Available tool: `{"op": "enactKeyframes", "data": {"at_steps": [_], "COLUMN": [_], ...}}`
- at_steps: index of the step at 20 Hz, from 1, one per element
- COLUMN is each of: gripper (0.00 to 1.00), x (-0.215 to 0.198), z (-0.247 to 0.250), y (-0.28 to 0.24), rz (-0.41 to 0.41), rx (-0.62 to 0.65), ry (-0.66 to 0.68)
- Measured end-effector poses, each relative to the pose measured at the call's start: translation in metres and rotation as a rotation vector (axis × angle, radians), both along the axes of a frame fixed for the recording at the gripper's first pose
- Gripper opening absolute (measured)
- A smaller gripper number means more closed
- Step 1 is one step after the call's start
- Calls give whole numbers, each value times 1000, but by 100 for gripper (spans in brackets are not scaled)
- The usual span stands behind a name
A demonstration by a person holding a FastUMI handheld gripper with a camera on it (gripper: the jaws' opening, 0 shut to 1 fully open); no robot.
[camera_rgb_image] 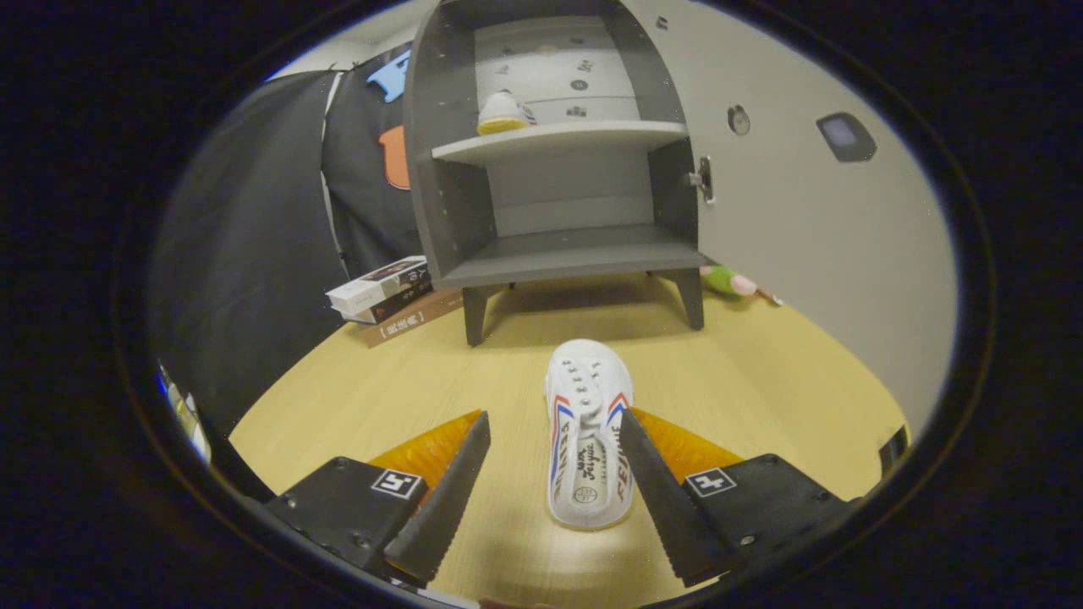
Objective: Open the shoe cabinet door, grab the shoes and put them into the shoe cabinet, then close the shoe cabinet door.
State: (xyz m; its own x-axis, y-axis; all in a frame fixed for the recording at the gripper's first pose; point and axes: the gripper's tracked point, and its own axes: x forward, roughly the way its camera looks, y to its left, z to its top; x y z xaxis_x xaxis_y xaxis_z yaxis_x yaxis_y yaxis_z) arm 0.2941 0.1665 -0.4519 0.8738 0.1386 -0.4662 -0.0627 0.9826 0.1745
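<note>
Claw [554, 427]: fingers spread wide, gripping nothing. Right finger [656, 491] lies close against the side of the shoe; contact there cannot be told. Left finger [448, 499] stands well apart from the shoe, bare table between.

Shoe [588, 431]: white, red and blue side stripes, printed tongue. Lies flat on the table between the fingers, nearer the right one, lengthwise along them, its far end reaching just beyond the fingertips. Heel or toe forward: hard to tell.

Table [761, 381]: pale wood grain, carries shoe and cabinet.

Cabinet [558, 194]: dark grey, on short legs, stands beyond the shoe, well apart from the fingers. Two compartments divided by one pale shelf [558, 135]. Lower compartment holds nothing visible.

Second shoe [501, 114]: white with a yellow sole, sits on the shelf toward its left end, partly cut off by the cabinet's left wall.

Door [804, 211]: pale, swung wide open to the right of the cabinet, hinge [700, 179] at the cabinet's right wall. Round fitting and dark rounded patch on its face; nature unclear.

Books [389, 296]: small stack lying left of the cabinet legs, against the booth wall.

Green thing [723, 279]: soft-looking, with pink, on the table behind the cabinet's right leg, mostly hidden by the door; kind cannot be told.
</note>
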Motion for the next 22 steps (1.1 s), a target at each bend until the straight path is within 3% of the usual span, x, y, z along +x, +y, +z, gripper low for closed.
{"op": "enactKeyframes", "data": {"at_steps": [4, 8, 9, 13, 15, 17, 20, 21, 22], "gripper": [95, 82, 74, 59, 53, 39, 37, 22, 17], "x": [11, 15, 18, 35, 47, 51, 52, 50, 52], "z": [-13, -26, -28, -49, -48, -46, -44, -44, -42], "y": [7, 14, 14, 17, 11, 12, 10, 9, 7], "rz": [20, 9, -3, -30, -80, -80, -64, -44, -32], "rx": [12, 37, 19, 12, 20, 18, 89, 101, 94], "ry": [26, 55, 51, 116, 82, 48, 44, 45, 26]}}
